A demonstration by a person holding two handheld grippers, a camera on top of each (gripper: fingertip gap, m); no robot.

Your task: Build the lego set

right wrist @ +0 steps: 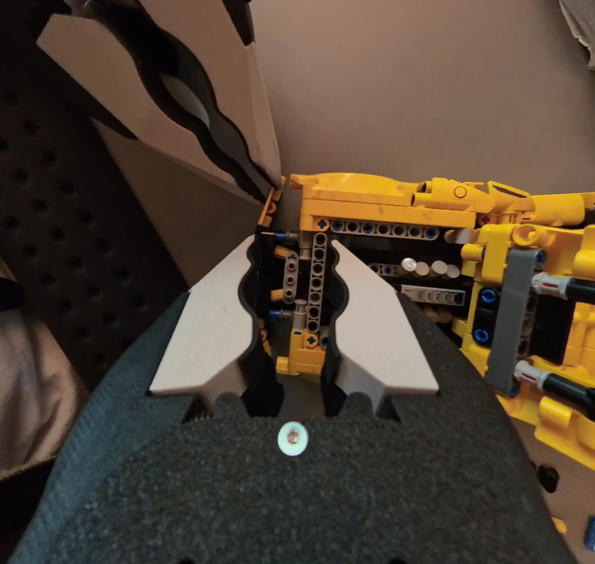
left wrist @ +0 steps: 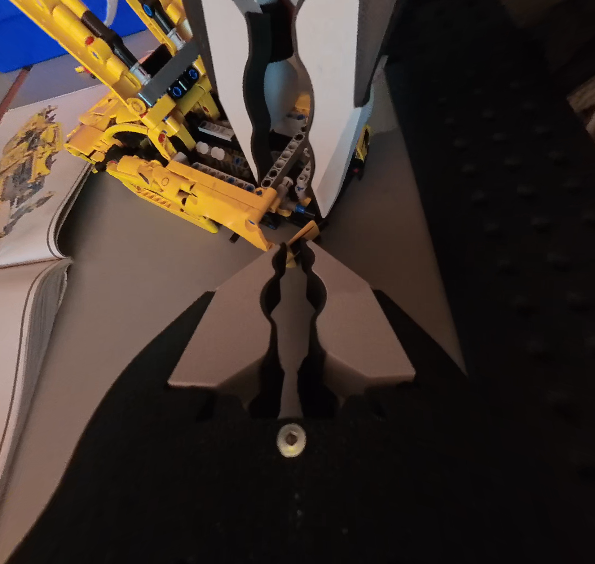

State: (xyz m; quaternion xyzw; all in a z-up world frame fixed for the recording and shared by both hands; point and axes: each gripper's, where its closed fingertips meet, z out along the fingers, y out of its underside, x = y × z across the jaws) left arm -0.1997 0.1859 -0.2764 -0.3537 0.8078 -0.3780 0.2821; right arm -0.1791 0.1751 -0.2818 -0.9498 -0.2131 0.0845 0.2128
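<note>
Yellow plastic dominates: a part-built lego model (left wrist: 180, 181) is seen lying on a beige worktop (left wrist: 135, 291), w/ black pistons and a grey crossbar (right wrist: 515, 316) at its far end. The left gripper (left wrist: 292, 252) is held low at the model's near corner, its jaws nearly closed on a small yellow piece (left wrist: 304, 233) pinched at the tips; the piece sits just beside the model's yellow side panel (contact between the two can't be judged). The right gripper (right wrist: 291, 246) is shown from above in the left wrist view, approx. half open, its fingers set either side of a grey holed beam (right wrist: 315, 281) at the model's open end; nothing is seen clamped, and the beam is not touched by the pads as far as can be told. An open instruction booklet (left wrist: 29, 175) is laid on the worktop left of the model, w/ a blue container (left wrist: 29, 33) behind. A dark perforated panel (left wrist: 515, 194) is seen along the right edge.
</note>
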